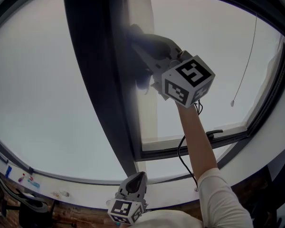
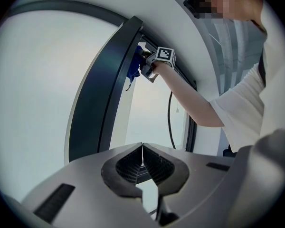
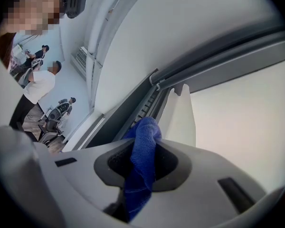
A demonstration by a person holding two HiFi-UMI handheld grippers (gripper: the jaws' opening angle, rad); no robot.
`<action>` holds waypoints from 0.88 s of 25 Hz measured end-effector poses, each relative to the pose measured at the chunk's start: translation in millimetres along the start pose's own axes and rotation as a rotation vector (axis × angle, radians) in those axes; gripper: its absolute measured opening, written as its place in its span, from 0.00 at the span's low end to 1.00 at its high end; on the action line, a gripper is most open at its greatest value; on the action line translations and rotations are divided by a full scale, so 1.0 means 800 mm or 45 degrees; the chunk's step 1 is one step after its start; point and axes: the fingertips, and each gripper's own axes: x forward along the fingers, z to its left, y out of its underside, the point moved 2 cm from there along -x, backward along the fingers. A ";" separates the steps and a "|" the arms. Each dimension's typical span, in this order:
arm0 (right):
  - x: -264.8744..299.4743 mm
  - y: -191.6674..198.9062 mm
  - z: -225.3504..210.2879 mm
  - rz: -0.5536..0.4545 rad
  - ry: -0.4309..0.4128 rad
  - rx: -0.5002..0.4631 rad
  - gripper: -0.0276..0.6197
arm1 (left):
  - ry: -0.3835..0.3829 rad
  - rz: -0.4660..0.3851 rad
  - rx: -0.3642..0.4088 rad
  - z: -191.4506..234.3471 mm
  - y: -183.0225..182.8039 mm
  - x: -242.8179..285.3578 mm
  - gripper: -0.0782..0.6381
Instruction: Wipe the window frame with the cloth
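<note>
A blue cloth (image 3: 143, 164) is pinched in my right gripper (image 3: 145, 141), which is raised high against the dark vertical window frame (image 1: 95, 75). In the head view the right gripper (image 1: 138, 46) presses the cloth (image 1: 141, 82) onto the frame's right edge. The left gripper view shows the same cloth (image 2: 133, 69) bunched on the dark frame (image 2: 102, 94) near its top. My left gripper (image 2: 142, 152) hangs low with its jaws shut on nothing; in the head view the left gripper (image 1: 135, 182) sits at the bottom centre.
A white post (image 1: 145, 65) stands just right of the dark frame. A thin cord (image 1: 244, 65) hangs over the right pane. A black cable (image 1: 183, 151) trails along my right arm. The white sill (image 1: 61, 186) runs below. People stand far off in the room (image 3: 42, 80).
</note>
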 end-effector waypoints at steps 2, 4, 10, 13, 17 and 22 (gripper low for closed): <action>-0.001 0.002 0.002 -0.003 0.009 0.005 0.17 | 0.004 0.007 -0.005 0.001 0.002 -0.002 0.12; -0.002 0.005 0.003 0.004 0.017 0.008 0.17 | 0.016 0.015 -0.007 0.001 0.003 -0.003 0.12; -0.005 0.014 0.012 0.024 0.038 0.001 0.16 | 0.042 0.027 0.001 0.004 0.005 -0.009 0.12; -0.007 0.021 0.014 0.027 0.055 0.009 0.16 | 0.048 0.029 0.007 0.009 0.005 -0.012 0.12; -0.012 0.030 0.017 0.037 0.052 0.013 0.16 | 0.061 0.042 0.012 0.014 0.010 -0.011 0.12; -0.017 0.043 0.021 0.079 0.055 0.001 0.16 | 0.099 0.059 0.015 0.017 0.012 -0.004 0.12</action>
